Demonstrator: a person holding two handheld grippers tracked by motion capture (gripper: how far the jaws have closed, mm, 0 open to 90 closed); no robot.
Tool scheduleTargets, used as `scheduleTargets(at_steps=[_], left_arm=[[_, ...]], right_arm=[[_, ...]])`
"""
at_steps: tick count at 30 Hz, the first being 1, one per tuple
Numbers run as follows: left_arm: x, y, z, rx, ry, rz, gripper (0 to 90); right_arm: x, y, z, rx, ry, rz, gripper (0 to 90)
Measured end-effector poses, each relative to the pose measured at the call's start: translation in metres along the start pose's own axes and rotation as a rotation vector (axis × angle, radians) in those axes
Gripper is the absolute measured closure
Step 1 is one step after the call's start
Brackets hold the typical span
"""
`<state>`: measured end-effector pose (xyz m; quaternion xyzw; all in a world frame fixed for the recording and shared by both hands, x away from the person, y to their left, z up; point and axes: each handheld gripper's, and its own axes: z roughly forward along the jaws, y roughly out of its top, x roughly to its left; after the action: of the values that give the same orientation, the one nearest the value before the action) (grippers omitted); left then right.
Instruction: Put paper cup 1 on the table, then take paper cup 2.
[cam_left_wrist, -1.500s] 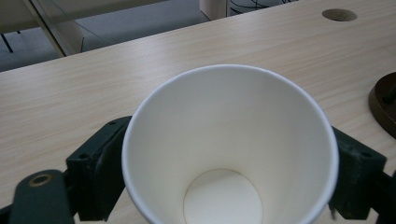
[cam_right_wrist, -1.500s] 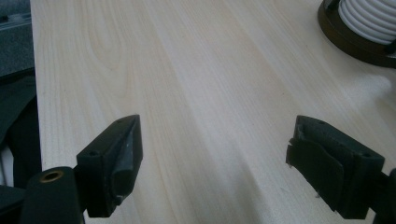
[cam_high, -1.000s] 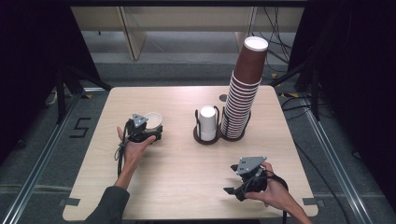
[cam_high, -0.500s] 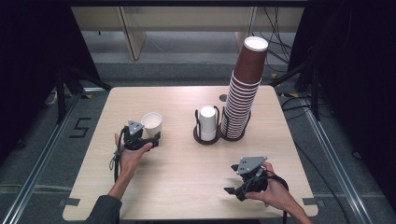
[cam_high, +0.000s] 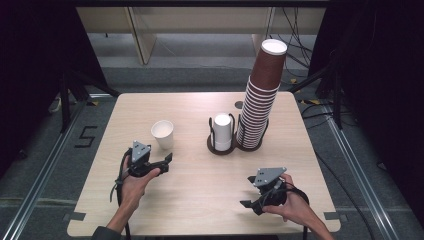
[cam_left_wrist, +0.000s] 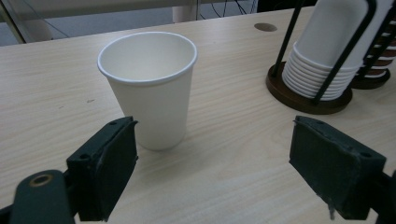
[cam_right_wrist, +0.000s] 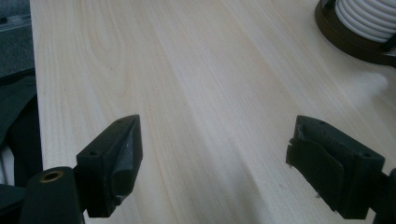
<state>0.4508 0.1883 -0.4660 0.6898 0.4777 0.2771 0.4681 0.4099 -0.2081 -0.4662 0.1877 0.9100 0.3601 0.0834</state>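
A single white paper cup (cam_high: 163, 133) is seen standing upright on the table (cam_high: 200, 200), left of centre and well apart from the holder. The left gripper (cam_high: 167, 159) is held just near of it with its jaws spread wide and nothing between them; in the left gripper view the cup (cam_left_wrist: 148, 88) stands beyond the jaws, untouched. The step in hand is judged to be the setting out of one cup, with the cup already placed and let go. The right gripper (cam_high: 248, 203) is held low at the near right of the table, its jaws likewise spread and empty.

For the next move, another cup would probably have to be drawn from the stack of white cups (cam_high: 222, 131) in the dark wire holder (cam_high: 220, 148), beside which a tall stack of brown cups (cam_high: 260, 102) leans.

The placed cup is plain white, tapered toward its base, with a rolled rim; it is empty and undented.
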Motion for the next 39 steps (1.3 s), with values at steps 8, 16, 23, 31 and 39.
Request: scheduleTargets(at_steps=[8,16,23,31,39], left_arm=[[-0.017,-0.01,-0.025,-0.03,-0.025,0.004,14.8],[-0.036,-0.025,-0.044,-0.038,-0.081,0.03,14.8],[-0.048,-0.04,-0.054,-0.036,-0.135,0.062,14.8],[-0.058,-0.051,-0.058,-0.031,-0.175,0.081,14.8],[-0.062,-0.063,-0.056,-0.017,-0.187,0.142,14.8]], right_arm=[[-0.002,0.0,-0.002,-0.007,-0.005,-0.004,18.0],[-0.005,-0.002,-0.004,-0.003,-0.037,0.044,18.4],[-0.007,-0.003,-0.004,-0.01,-0.041,0.025,18.4],[-0.007,-0.005,-0.003,-0.002,-0.041,0.035,18.4],[-0.007,-0.005,0.0,-0.008,-0.045,0.048,18.4]])
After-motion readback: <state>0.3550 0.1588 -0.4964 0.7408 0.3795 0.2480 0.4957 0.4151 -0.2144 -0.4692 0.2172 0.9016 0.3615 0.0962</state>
